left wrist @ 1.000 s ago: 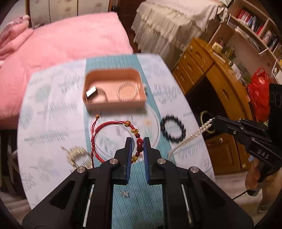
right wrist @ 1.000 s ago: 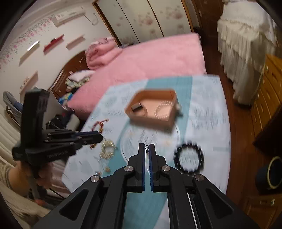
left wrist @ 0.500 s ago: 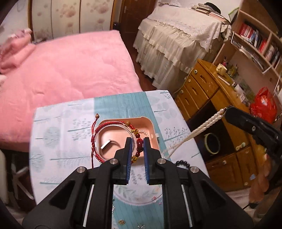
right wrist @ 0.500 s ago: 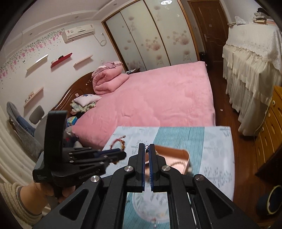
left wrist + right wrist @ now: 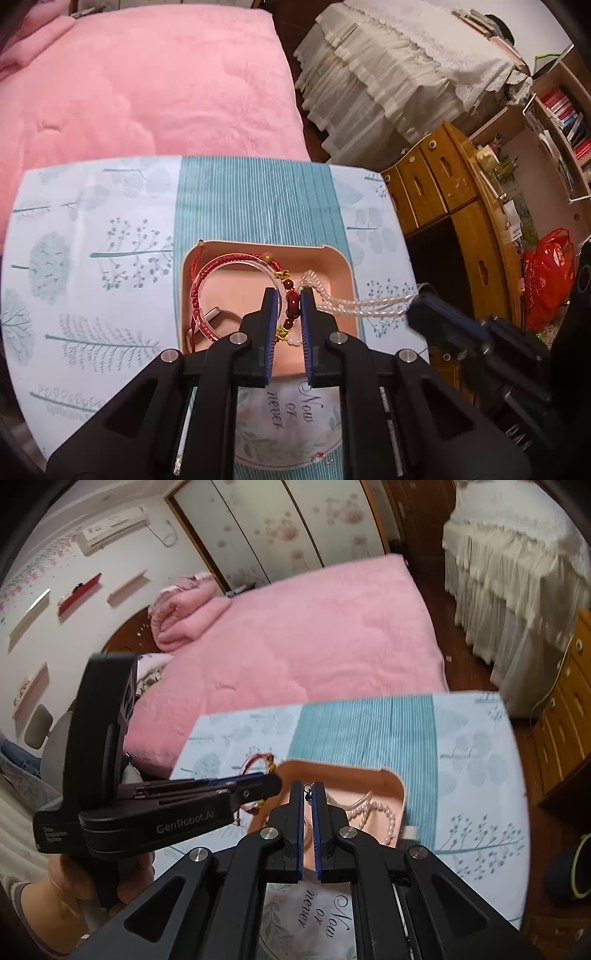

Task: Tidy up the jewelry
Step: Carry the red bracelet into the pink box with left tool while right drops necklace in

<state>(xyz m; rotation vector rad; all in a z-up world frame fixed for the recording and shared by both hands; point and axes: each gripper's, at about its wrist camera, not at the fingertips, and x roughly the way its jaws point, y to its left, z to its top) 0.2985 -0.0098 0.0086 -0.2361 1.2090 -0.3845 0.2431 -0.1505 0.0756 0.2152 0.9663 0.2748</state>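
Note:
My left gripper [image 5: 287,295] is shut on a red cord bracelet [image 5: 225,264] with red and gold beads, holding it over the pink tray [image 5: 338,258]. My right gripper [image 5: 307,788] is shut on a pearl necklace [image 5: 373,808] at its small clasp; the strand hangs into the tray [image 5: 391,779]. In the left wrist view the pearls [image 5: 354,304] stretch from the right gripper [image 5: 424,301] into the tray. A clear bangle [image 5: 201,314] and a small silver piece [image 5: 212,314] lie in the tray. The left gripper [image 5: 271,781] shows in the right wrist view.
The tray sits on a table with a blue-and-white cloth [image 5: 110,258] and a round "Now or never" mat [image 5: 291,410]. A pink bed [image 5: 147,81] lies beyond. A wooden dresser [image 5: 454,206] stands to the right.
Both grippers have moved forward from over the loose jewelry to over the tray. The red bracelet and the pearl strand now hang in the tray. The black bead bracelet has left view.

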